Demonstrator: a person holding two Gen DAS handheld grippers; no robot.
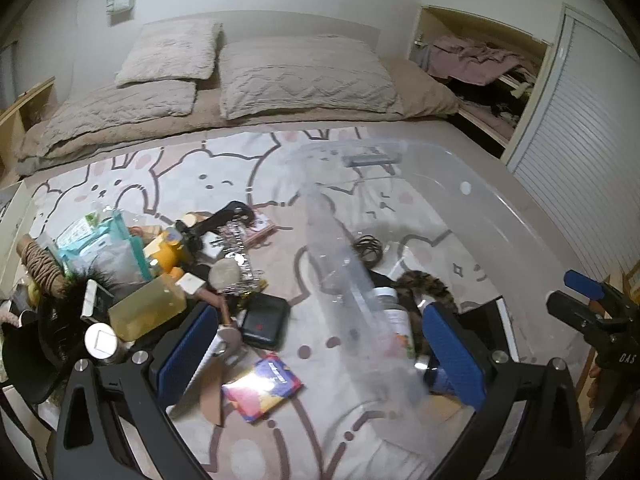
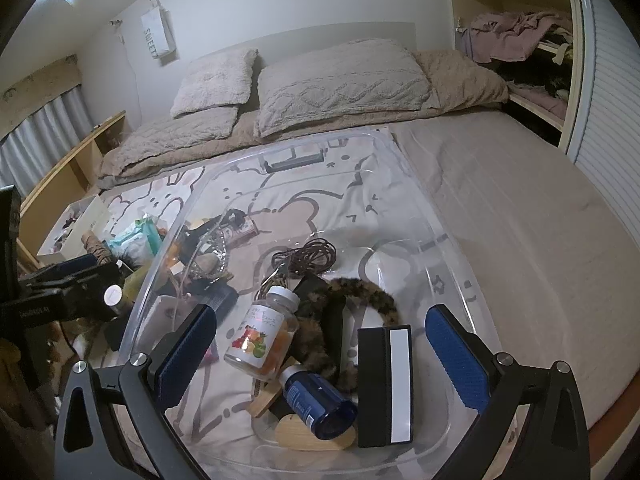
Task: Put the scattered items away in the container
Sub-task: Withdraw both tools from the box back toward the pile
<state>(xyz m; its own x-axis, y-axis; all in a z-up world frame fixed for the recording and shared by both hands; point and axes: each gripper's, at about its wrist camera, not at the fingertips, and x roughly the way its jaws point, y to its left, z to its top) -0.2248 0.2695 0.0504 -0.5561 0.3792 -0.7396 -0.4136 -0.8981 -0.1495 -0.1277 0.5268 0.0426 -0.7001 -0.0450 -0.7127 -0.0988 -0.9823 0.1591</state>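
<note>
A clear plastic container (image 2: 404,184) sits on a bunny-print blanket (image 1: 224,176) toward the bed's right edge, already holding a gummy jar (image 2: 264,332), blue bottle (image 2: 316,404), black-and-white box (image 2: 385,384), tortoiseshell furry band (image 2: 372,292) and coiled cord (image 2: 308,256). Scattered items remain heaped beside its left wall, among them a yellow soap block (image 1: 148,308), black case (image 1: 265,320) and colourful booklet (image 1: 262,386). The left gripper (image 1: 320,354) and right gripper (image 2: 320,354) both hang spread wide, holding nothing. Pillows (image 1: 304,76) line the bed's far edge.
</note>
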